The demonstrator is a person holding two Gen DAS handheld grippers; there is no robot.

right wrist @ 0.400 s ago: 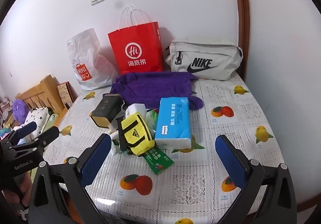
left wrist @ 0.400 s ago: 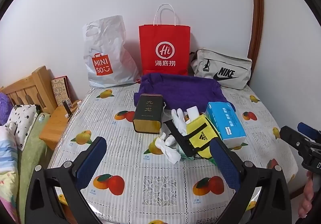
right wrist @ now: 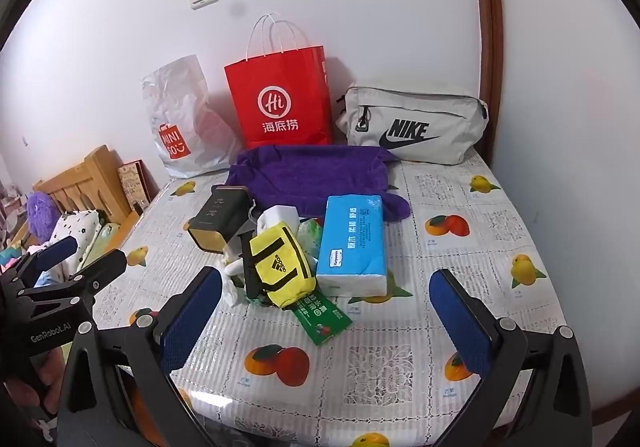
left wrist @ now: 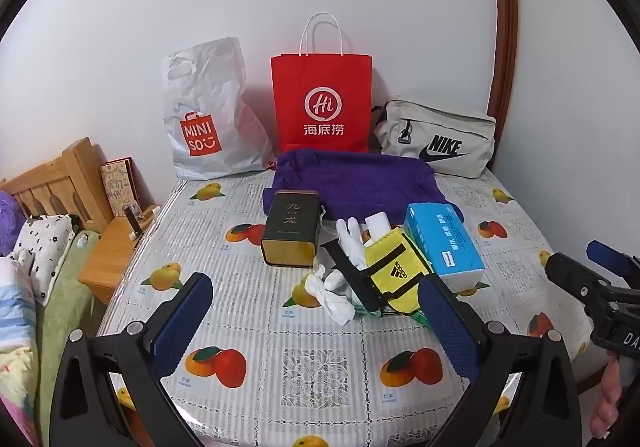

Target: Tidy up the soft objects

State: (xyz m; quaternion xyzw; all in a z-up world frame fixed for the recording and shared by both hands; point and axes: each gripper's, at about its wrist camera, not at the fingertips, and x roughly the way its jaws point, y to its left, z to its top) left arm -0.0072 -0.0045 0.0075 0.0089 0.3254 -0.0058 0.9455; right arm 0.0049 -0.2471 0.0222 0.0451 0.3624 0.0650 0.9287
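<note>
Both wrist views over table (left wrist: 320,367)

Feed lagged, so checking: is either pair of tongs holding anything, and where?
Nothing held: left tongs and right tongs both open above the fruit-print tablecloth.

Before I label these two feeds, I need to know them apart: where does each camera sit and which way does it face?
Left wrist: sits on the left tongs, looking down across the table toward the wall; its own open blue pads frame the view, the right tongs at the right edge.
Right wrist: sits on the right tongs, further right, facing likewise; the left tongs at the left edge.
Both share the yellow pouch, blue tissue pack and red bag.
</note>
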